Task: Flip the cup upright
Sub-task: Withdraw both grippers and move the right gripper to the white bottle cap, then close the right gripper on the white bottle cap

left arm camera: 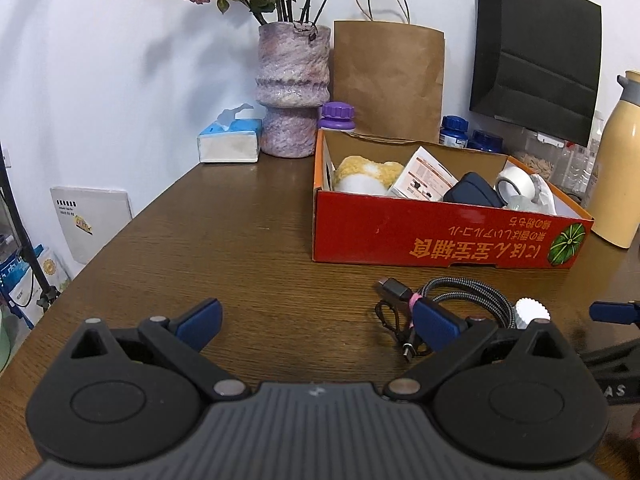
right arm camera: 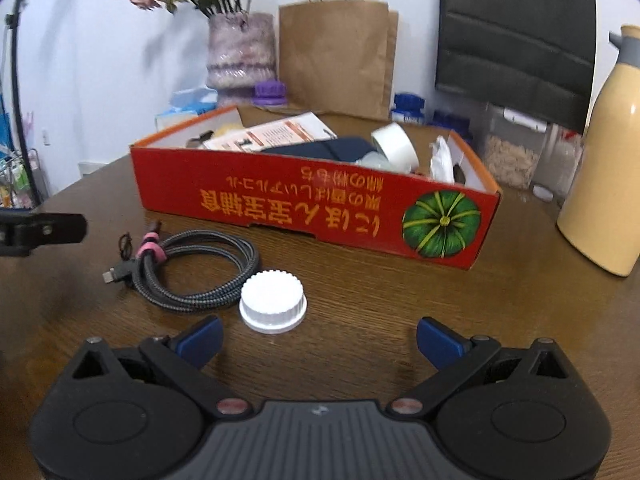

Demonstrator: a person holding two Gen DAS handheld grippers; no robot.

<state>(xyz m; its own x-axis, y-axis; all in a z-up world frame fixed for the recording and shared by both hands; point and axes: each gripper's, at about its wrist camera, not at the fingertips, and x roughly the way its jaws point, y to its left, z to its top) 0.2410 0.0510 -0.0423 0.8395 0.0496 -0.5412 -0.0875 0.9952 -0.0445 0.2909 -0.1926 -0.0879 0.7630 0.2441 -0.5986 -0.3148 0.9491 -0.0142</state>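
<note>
A small white ridged cup (right arm camera: 273, 300) sits mouth-down on the brown table (right arm camera: 360, 300), its flared rim flat on the wood. It lies just ahead and left of centre of my right gripper (right arm camera: 319, 340), which is open and holds nothing. The left wrist view shows only part of the same cup (left arm camera: 531, 312), behind the right finger of my left gripper (left arm camera: 318, 324). That gripper is open and empty, over bare wood to the left of the cup. One blue fingertip of the other gripper (left arm camera: 612, 312) pokes in at the right edge.
A coiled braided cable (right arm camera: 192, 268) with a pink tie lies just left of the cup. Behind stands a red cardboard box (right arm camera: 312, 208) full of odds and ends. A cream flask (right arm camera: 604, 184) is at the right; a vase (left arm camera: 294, 88), tissue box (left arm camera: 230, 142) and paper bags are along the wall.
</note>
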